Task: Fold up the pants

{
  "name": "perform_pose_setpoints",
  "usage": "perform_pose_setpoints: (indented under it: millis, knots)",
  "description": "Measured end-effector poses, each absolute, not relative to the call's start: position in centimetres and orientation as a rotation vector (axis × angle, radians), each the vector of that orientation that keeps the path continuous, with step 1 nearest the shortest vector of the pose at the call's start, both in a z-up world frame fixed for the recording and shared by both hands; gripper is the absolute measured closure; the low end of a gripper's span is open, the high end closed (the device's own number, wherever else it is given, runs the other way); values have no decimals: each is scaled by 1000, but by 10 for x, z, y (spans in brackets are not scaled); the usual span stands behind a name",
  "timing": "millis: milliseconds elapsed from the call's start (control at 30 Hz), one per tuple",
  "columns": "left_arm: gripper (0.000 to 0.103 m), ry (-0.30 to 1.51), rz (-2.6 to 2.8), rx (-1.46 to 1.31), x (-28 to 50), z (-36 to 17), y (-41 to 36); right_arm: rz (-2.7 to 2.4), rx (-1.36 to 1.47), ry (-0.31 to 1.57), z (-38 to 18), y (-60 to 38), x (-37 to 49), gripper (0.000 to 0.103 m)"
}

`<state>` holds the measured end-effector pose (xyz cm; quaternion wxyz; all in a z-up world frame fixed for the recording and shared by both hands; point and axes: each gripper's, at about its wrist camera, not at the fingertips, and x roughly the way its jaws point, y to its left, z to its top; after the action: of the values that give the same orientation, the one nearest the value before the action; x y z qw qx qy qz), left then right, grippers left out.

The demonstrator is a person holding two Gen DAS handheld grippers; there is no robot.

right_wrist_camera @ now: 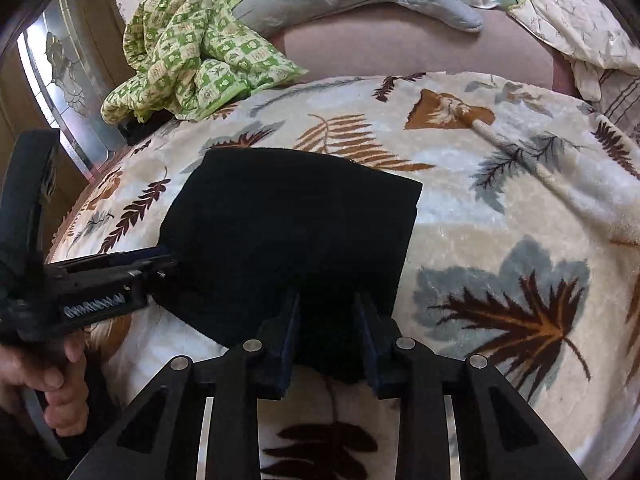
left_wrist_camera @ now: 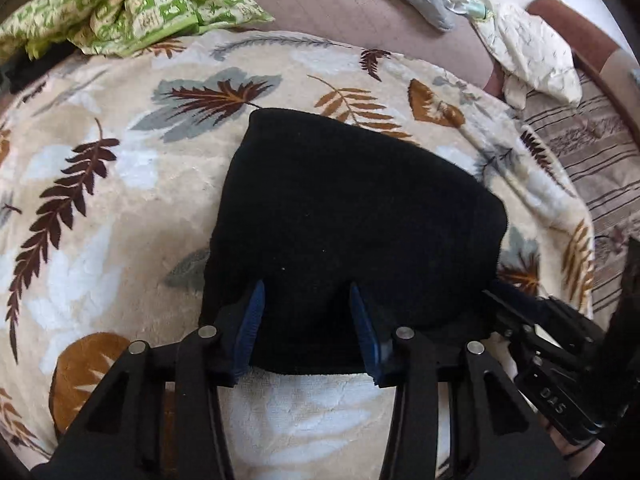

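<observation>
While the folded black pants are lying on the leaf-print blanket, both grippers are hovering spread apart. Left gripper and right gripper are each straddling the near edge, gripping nothing.

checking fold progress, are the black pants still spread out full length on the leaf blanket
No, the black fleece pants lie folded into a compact block on the cream leaf-patterned plush blanket.
</observation>
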<state>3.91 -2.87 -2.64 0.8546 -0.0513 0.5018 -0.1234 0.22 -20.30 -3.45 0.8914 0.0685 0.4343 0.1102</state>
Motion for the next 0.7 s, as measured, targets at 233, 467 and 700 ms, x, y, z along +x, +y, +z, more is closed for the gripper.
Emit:
perform_pose_setpoints:
  millis: [233,467,700]
  knots:
    - [58,924,-342,-70,64,14,-25,128,162,656,5,-222,-8,73]
    - [51,1038,-342,9,115,-25,-40,141,110,627,0,-210,38,79]
    - [6,1064,-430,43,110,-34,-59,122,118,812,-41,-205,62,78]
